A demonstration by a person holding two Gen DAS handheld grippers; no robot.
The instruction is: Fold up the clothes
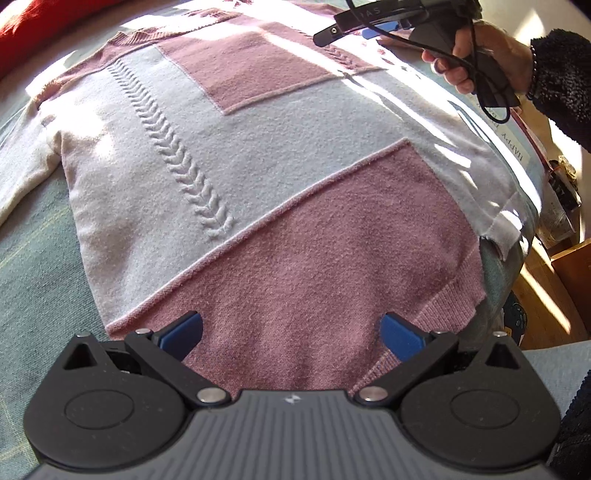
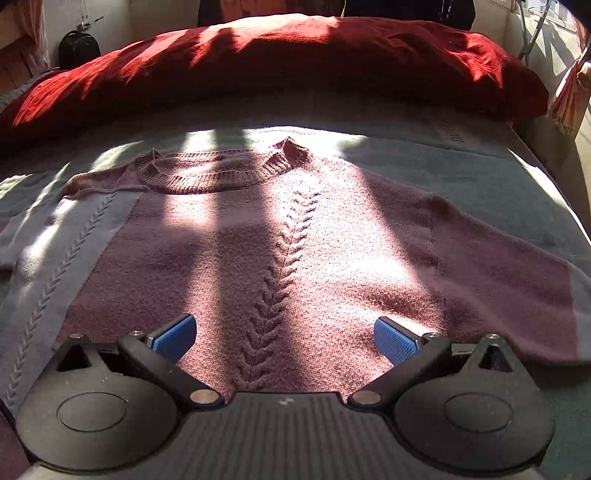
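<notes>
Left wrist view shows your left gripper [image 1: 291, 332] spread wide and empty over the pink hem of the sweater [image 1: 258, 177], which lies flat on the grey-green blanket [image 1: 33, 258]. At upper right your hand [image 1: 476, 55] holds the right gripper [image 1: 373, 26]; its tips are cut off there. Right wrist view shows that right gripper [image 2: 286, 338] wide apart, gripping nothing, above the sweater's [image 2: 258, 251] chest. A red pillow [image 2: 277, 62] fills the top, partly in shadow.

Sweater [image 2: 280, 258] on bed [image 2: 461, 177], before blanket [image 2: 258, 66]
</notes>
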